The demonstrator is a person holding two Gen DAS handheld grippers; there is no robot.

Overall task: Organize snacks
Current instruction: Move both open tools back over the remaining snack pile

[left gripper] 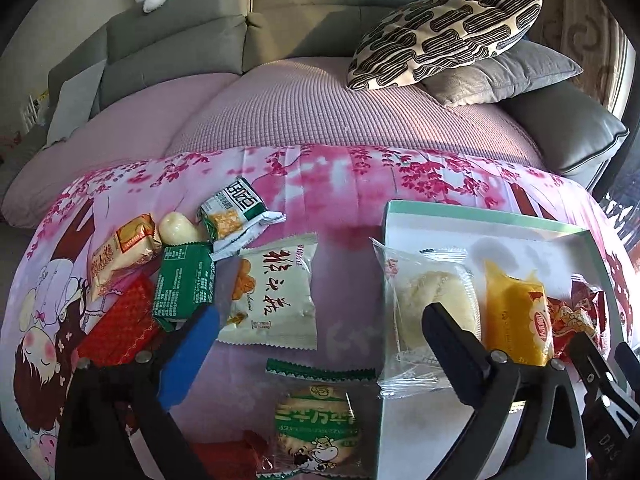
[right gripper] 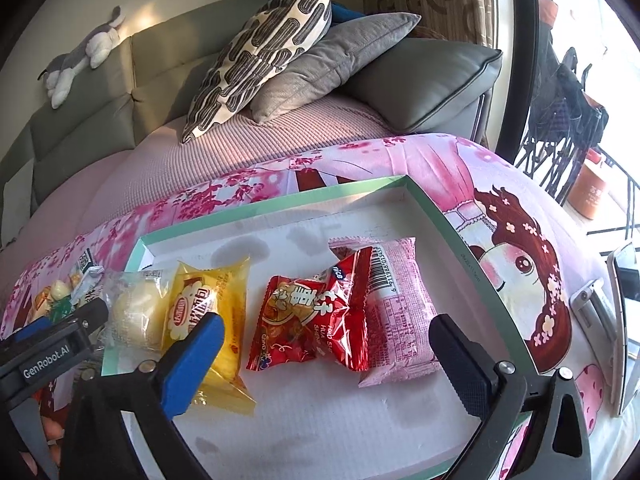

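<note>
Left gripper released, jaws wide, nothing between the pads, hovering over the near-left edge of the tray. Right gripper also released, empty, above the tray. 4 snacks lie in the tray: clear bun pack, yellow pack, red pack, pink pack. Looks like a between-picks step. Next: left reaches for the loose white packet on the cloth, left of the tray.

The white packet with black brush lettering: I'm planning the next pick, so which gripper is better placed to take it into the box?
Left. The left gripper is open just beside the white packet, while the right gripper hangs over the box.
</note>
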